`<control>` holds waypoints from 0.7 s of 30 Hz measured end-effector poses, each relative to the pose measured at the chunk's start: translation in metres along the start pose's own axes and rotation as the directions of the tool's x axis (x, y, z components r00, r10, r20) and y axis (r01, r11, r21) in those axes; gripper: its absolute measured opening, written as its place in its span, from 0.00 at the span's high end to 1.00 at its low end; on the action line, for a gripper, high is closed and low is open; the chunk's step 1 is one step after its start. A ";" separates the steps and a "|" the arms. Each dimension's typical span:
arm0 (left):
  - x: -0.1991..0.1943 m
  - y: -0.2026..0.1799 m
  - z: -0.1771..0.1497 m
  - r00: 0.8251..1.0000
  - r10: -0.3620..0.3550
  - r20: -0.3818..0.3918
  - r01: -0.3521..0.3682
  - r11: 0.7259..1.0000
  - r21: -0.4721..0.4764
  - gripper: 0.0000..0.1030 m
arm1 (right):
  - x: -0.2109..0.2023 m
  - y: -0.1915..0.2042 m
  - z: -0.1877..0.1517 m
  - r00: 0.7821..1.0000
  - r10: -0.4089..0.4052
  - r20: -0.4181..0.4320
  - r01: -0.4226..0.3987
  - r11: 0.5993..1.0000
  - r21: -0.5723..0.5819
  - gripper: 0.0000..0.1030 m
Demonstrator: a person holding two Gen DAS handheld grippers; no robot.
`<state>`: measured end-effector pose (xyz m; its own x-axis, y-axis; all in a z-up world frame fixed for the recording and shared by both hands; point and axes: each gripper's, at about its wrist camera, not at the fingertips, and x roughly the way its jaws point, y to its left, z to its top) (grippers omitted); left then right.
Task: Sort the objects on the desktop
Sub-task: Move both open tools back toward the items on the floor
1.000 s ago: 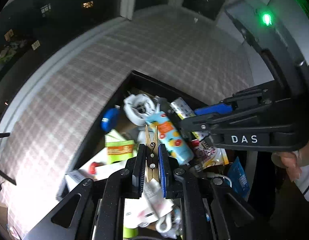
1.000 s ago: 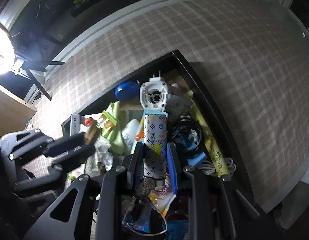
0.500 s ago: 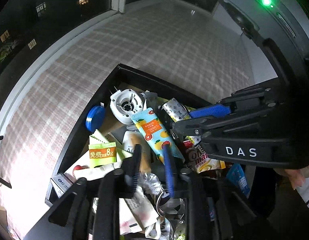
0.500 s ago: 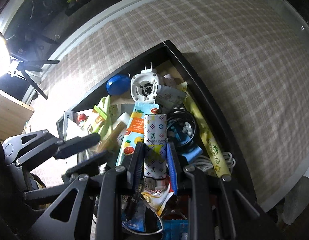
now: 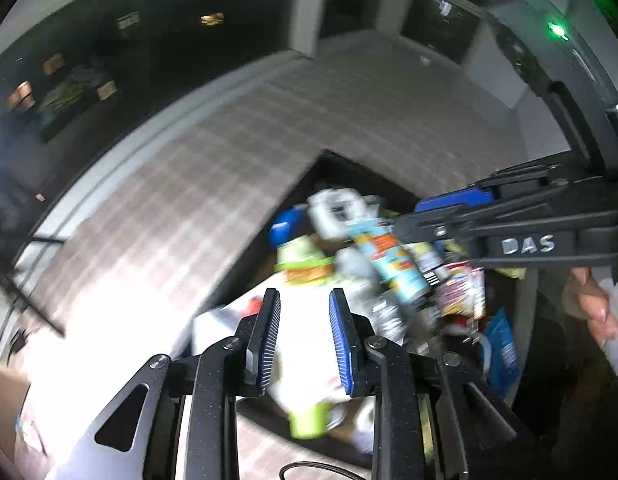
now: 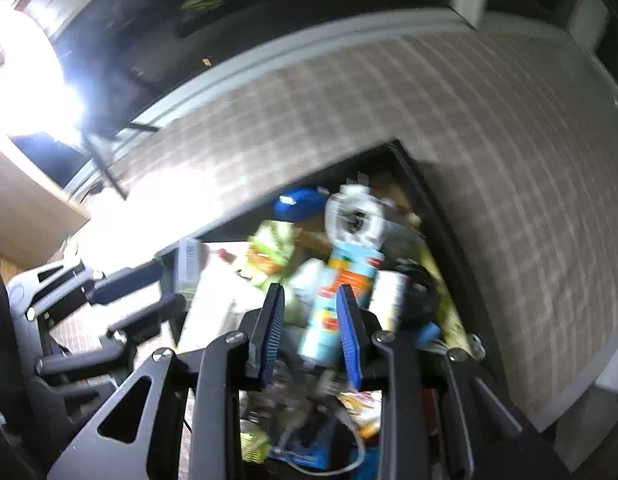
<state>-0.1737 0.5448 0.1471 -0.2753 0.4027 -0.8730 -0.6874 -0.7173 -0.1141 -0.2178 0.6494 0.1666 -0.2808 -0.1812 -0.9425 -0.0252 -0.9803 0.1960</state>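
Night room, checked tabletop by dark windows

I log a table under a beige checked cloth (image 6: 449,128), its pale grey edge band (image 6: 309,46) curving along the far side. Beyond it, dark window panes (image 5: 149,40) split by a pale upright frame post (image 5: 309,4), small orange lights in the glass. A glaring white lamp (image 6: 21,76) at left; light wooden furniture (image 6: 25,208) beneath it.
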 end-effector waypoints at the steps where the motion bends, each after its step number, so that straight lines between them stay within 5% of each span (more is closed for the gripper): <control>1: -0.005 0.012 -0.005 1.000 0.024 0.006 -0.024 1.000 -0.017 0.77 | 0.000 0.009 0.002 1.000 0.000 0.001 0.000 1.000 -0.019 0.74; 8: -0.042 0.128 -0.071 0.982 0.188 -0.005 -0.185 0.959 -0.214 0.77 | 0.022 0.103 0.010 1.000 0.018 -0.012 -0.021 0.973 -0.230 0.73; 13: -0.071 0.218 -0.134 0.955 0.290 -0.057 -0.292 0.890 -0.350 0.77 | 0.049 0.182 0.014 0.999 0.022 -0.024 -0.029 0.928 -0.371 0.73; 21: -0.097 0.342 -0.231 0.891 0.415 -0.183 -0.450 0.758 -0.473 0.77 | 0.087 0.329 0.006 0.997 0.080 -0.017 -0.074 0.795 -0.602 0.73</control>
<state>-0.2269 0.1287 0.0832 -0.4076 -0.0425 -0.9122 -0.0795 -0.9935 0.0818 -0.2558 0.3118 0.1505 -0.2657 -0.2600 -0.9283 0.5780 -0.8136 0.0624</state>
